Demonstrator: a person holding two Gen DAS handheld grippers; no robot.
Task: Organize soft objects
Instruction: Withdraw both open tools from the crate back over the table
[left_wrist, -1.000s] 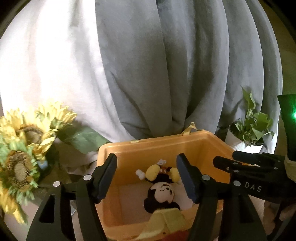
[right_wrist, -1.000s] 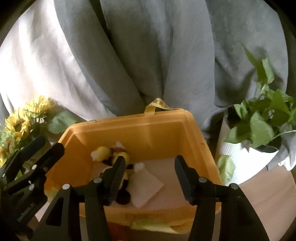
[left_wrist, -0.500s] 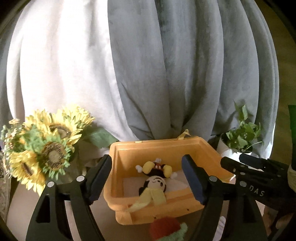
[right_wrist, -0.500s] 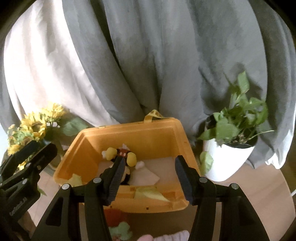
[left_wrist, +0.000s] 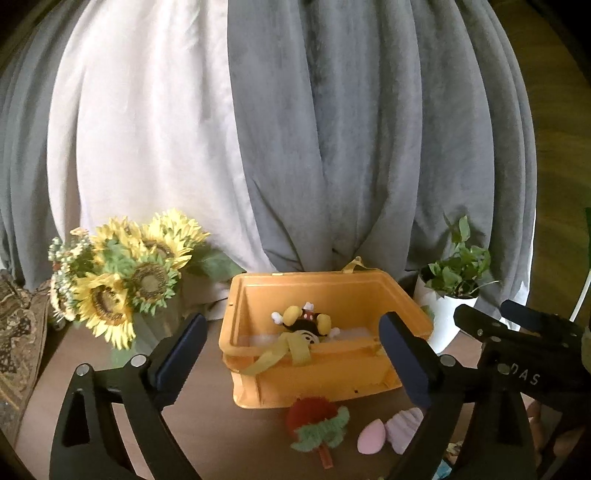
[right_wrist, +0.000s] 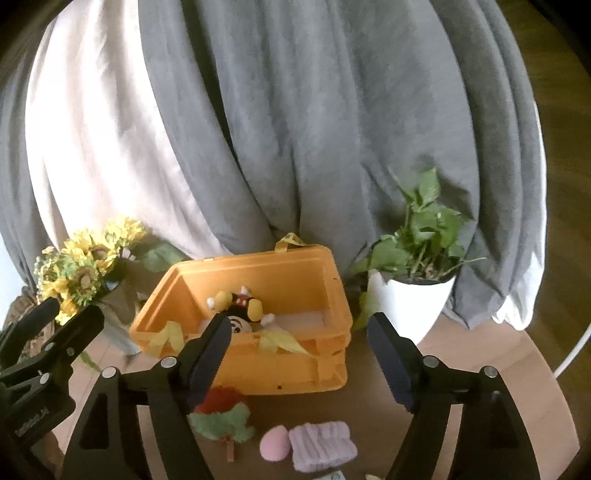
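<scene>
While a mouse plush (left_wrist: 304, 325) already lies in the orange bin (left_wrist: 332, 373), the red-and-green plush (left_wrist: 317, 421), pink sponge (right_wrist: 274, 443) and what seems a lilac cloth (right_wrist: 322, 445) wait on the table (left_wrist: 207, 424) just before it. Left gripper (left_wrist: 291, 360) and right gripper (right_wrist: 297, 360) hang empty, jaws opening wide.

Orange bin (right_wrist: 295, 373), mouse plush (right_wrist: 240, 317) inside, jaws opening
</scene>
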